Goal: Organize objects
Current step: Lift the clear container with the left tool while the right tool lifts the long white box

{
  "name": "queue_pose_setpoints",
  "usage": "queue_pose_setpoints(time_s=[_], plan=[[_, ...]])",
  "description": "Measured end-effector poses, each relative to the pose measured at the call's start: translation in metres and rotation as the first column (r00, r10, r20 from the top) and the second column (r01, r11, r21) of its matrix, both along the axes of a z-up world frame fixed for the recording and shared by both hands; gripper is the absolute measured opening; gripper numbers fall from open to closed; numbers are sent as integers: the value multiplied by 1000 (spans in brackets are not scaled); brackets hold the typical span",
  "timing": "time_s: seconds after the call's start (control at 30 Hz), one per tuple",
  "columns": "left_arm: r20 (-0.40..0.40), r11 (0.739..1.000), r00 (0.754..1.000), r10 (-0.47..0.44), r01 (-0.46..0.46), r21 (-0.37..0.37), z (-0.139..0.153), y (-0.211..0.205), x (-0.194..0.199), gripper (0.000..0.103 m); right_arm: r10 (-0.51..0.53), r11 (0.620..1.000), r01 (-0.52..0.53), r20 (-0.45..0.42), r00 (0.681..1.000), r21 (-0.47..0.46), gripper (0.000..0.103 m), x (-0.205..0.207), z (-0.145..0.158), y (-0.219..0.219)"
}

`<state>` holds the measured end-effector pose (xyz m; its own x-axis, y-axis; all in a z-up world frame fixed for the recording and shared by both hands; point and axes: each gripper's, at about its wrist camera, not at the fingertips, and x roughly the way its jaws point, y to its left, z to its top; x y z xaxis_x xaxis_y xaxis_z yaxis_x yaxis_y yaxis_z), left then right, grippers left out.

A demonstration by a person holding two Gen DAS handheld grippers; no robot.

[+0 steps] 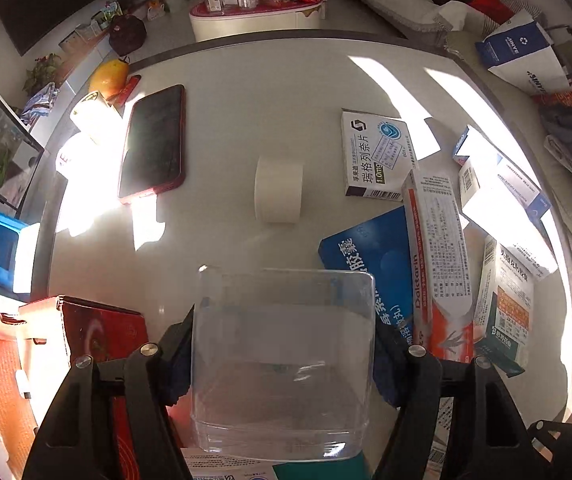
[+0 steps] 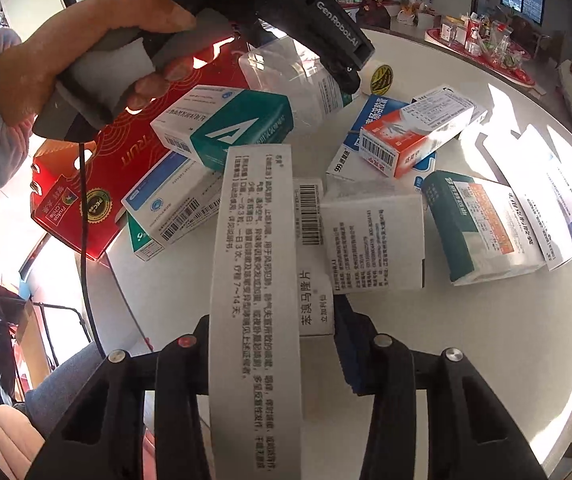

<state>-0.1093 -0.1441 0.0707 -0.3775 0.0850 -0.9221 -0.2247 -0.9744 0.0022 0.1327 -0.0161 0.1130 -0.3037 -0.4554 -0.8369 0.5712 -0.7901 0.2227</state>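
In the left wrist view my left gripper (image 1: 284, 344) is shut on a clear plastic container (image 1: 282, 400), a pad pressing each side wall. The container is upright and looks empty. The right wrist view shows my right gripper (image 2: 274, 352) shut on a long white medicine box (image 2: 256, 280) with black printed text, held lengthwise above the pile. Several more medicine boxes lie on the round white table (image 1: 246, 80): a blue one (image 1: 369, 264), an orange-and-white one (image 1: 437, 260) and a white one (image 1: 377, 156). The same container (image 2: 282, 72) shows at the top of the right wrist view.
A roll of white tape (image 1: 279, 190) and a phone in a red case (image 1: 154, 144) lie mid-table. A red carton (image 2: 126, 168) sits at the table's edge under a teal-and-white box (image 2: 230, 128). A hand (image 2: 66, 60) holds the left gripper's handle. A yellow fruit (image 1: 110, 76) rests at the far left.
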Motion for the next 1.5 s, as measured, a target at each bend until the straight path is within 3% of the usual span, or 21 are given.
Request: queue_pose_setpoints(time_s=[0.1, 0.17, 0.23, 0.33, 0.4, 0.47, 0.63, 0.8, 0.97, 1.17, 1.5], plan=[[-83, 996, 996, 19, -12, 88, 30, -5, 16, 75, -68, 978, 87, 103, 992, -190, 43, 2, 4, 26], [-144, 986, 989, 28, -3, 168, 53, -10, 33, 75, -103, 928, 166, 199, 975, -333, 43, 4, 0, 47], [-194, 969, 980, 32, 17, 247, 69, -17, 54, 75, -117, 844, 257, 306, 945, -471, 43, 12, -8, 67], [-241, 930, 969, 46, 46, 364, 84, -21, 98, 75, -112, 678, 402, 454, 884, -616, 43, 22, -28, 91], [-247, 894, 967, 62, 57, 445, 84, -26, 125, 75, -92, 562, 487, 535, 840, -669, 44, 32, -45, 102], [-243, 856, 966, 83, 55, 513, 79, -29, 154, 75, -79, 493, 534, 576, 813, -687, 44, 42, -56, 109], [-189, 773, 972, 143, 9, 634, 55, -42, 215, 75, -59, 408, 582, 616, 786, -703, 44, 65, -66, 116], [-149, 749, 978, 143, -8, 663, 36, -49, 241, 75, -62, 370, 606, 632, 772, -704, 44, 71, -69, 114], [-120, 689, 984, 132, -5, 725, 27, -53, 249, 75, -47, 328, 623, 646, 761, -710, 44, 74, -71, 109], [-134, 689, 983, 129, 9, 725, 28, -55, 259, 75, 2, 308, 627, 660, 752, -716, 44, 82, -75, 91], [-149, 688, 970, 193, -26, 725, 31, -80, 267, 75, 84, 230, 644, 674, 734, -730, 44, 81, -82, 83]])
